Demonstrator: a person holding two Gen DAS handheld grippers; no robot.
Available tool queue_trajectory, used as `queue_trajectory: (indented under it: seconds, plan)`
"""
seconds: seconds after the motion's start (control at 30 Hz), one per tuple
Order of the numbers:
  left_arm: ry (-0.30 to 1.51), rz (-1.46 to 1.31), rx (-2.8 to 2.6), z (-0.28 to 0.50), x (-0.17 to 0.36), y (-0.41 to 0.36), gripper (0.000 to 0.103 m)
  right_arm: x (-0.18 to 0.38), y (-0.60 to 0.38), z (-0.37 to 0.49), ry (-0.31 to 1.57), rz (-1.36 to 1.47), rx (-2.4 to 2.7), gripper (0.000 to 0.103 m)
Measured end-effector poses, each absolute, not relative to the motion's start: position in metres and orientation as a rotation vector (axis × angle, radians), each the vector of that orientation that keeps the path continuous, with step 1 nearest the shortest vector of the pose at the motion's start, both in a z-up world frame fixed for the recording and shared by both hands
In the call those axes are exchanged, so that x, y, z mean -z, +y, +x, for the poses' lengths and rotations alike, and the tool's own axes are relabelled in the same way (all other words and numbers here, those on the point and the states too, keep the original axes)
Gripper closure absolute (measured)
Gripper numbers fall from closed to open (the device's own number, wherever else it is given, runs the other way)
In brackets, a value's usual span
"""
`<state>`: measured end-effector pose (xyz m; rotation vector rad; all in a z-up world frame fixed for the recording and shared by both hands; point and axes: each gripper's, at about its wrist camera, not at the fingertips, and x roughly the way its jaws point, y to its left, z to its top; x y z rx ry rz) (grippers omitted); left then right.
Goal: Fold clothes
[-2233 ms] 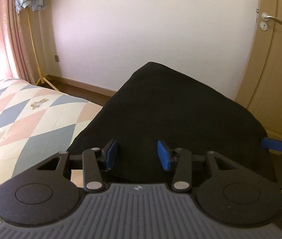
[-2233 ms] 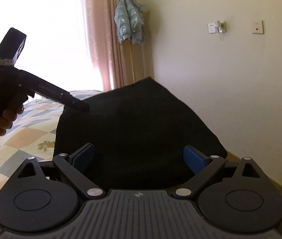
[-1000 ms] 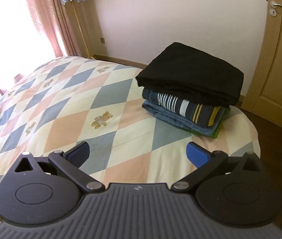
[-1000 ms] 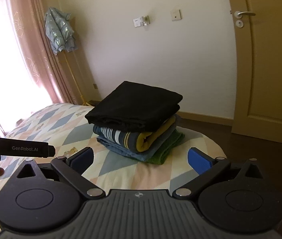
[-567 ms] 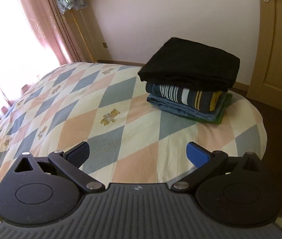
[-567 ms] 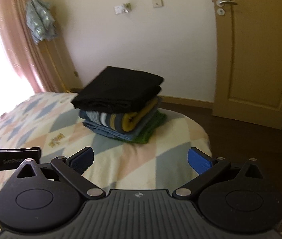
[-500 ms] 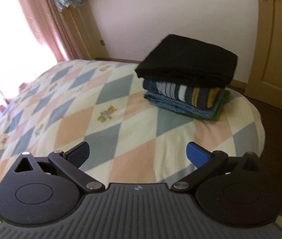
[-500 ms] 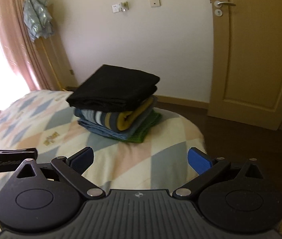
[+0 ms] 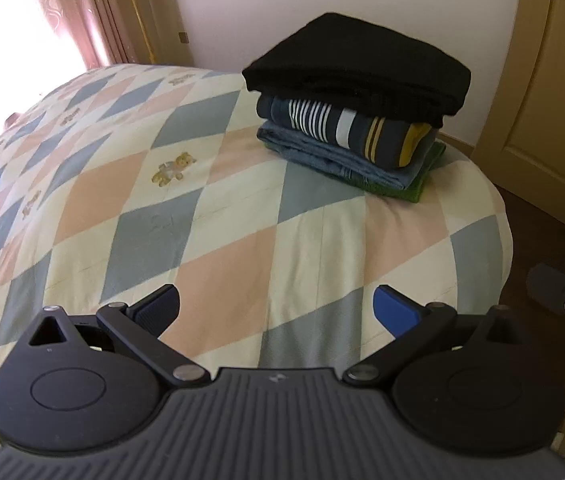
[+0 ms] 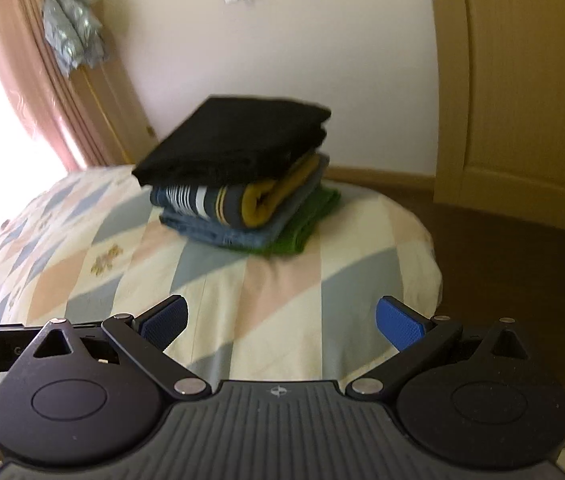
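- The bed (image 9: 242,216), under its diamond-patterned quilt, fills most of what I see from both wrists, and I find no loose garment lying on the part of it in view.
- The stack of folded clothes (image 9: 356,108) sits on the far corner of the bed, near the wall and the door (image 10: 514,80). It looks tidy and square enough to leave alone.
- The black garment (image 9: 358,64) lies on top, folded flat, with its near edge overhanging the layers under it a little.
- Below it I can make out the striped piece (image 9: 346,128), then the blue denim (image 9: 334,160), then the green item (image 10: 306,220) at the bottom, touching the quilt.
- My left gripper (image 9: 276,308) hangs over the near part of the bed, well apart from the stack, its jaws spread wide with nothing between them.
- My right gripper (image 10: 282,320) is the same: jaws wide apart, nothing held, low over the quilt's near edge. This view is blurred, so fine detail on the stack is uncertain.
- I judge the folding of this pile done and the step in hand to be pulling clear or going for another piece.
- To do that well I would keep both claws apart, travel low and level, and stay off the stack so the overhanging black edge is not dragged or the pile tipped.
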<state>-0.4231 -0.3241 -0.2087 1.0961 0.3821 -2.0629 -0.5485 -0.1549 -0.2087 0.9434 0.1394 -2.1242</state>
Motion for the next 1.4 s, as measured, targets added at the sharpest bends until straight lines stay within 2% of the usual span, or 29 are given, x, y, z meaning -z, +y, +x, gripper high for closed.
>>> queue_trajectory:
  seconds: [0.27, 0.67, 1.4]
  plan:
    - [0.483, 1.114, 2.034, -0.417, 0.222, -0.333, 0.001, 0.219, -0.169, -0.55, 0.237, 1.055, 2.116, 0.0]
    - [0.536, 1.111, 1.99, -0.402, 0.24, -0.348, 0.001, 0.232, -0.189, -0.55, 0.321, 1.123, 2.128, 0.0]
    - [0.422, 1.122, 2.024, -0.42, 0.245, -0.366, 0.001, 0.247, -0.216, -0.551, 0.335, 1.163, 2.144, 0.0]
